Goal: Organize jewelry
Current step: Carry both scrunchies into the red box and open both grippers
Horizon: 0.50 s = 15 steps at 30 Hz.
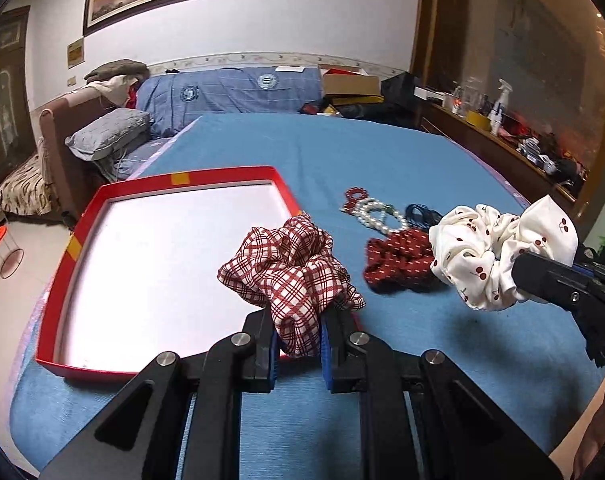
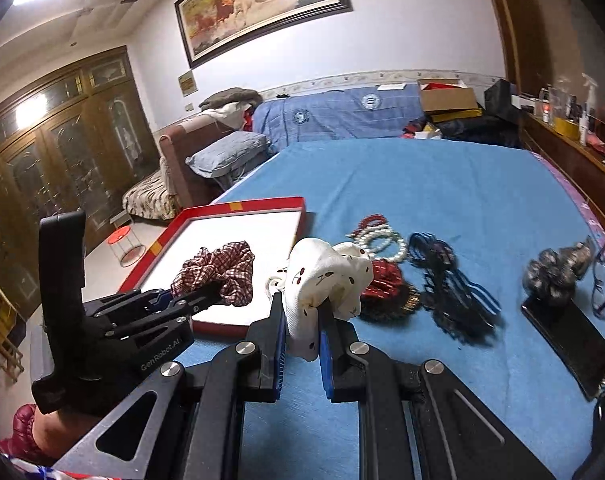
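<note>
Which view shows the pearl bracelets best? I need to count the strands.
The right wrist view: the pearl bracelets lie in the open on the blue bedspread, loops fanned apart. In the left wrist view they look smaller and bunched against the red dotted scrunchie.

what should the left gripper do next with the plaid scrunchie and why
Probably ease the left gripper forward and left, then open its jaws over the red tray. The plaid scrunchie is pinched above the tray's near right corner, and the white tray floor looks bare. The right gripper holds the cherry scrunchie off to the side.
</note>
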Each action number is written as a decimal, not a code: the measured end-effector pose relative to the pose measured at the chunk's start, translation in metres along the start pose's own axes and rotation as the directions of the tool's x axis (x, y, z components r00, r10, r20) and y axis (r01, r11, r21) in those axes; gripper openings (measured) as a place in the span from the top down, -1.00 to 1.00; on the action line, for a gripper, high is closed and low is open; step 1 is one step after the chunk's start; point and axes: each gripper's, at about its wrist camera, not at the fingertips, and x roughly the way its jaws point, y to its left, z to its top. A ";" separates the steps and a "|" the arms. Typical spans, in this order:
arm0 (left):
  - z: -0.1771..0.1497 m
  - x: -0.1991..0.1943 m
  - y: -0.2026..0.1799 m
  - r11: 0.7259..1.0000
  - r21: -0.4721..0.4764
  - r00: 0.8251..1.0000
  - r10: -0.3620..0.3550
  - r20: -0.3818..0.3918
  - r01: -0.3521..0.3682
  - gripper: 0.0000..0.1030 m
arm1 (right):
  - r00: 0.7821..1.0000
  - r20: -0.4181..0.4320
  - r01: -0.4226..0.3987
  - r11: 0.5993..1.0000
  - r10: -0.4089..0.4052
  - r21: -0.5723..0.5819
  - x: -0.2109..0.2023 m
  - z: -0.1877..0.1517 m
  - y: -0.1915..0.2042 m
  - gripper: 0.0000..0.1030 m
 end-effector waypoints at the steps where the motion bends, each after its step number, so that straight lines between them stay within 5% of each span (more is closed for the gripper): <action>1: 0.001 0.000 0.004 1.000 -0.003 1.000 0.005 0.001 -0.005 0.70 | 1.000 -0.005 -0.008 1.000 0.008 -0.001 0.003 0.002 0.003 0.70; 15: 0.045 -0.003 0.097 0.988 -0.095 0.993 0.120 0.017 -0.118 0.70 | 0.993 -0.047 -0.108 0.993 0.106 -0.050 0.058 0.057 0.049 0.69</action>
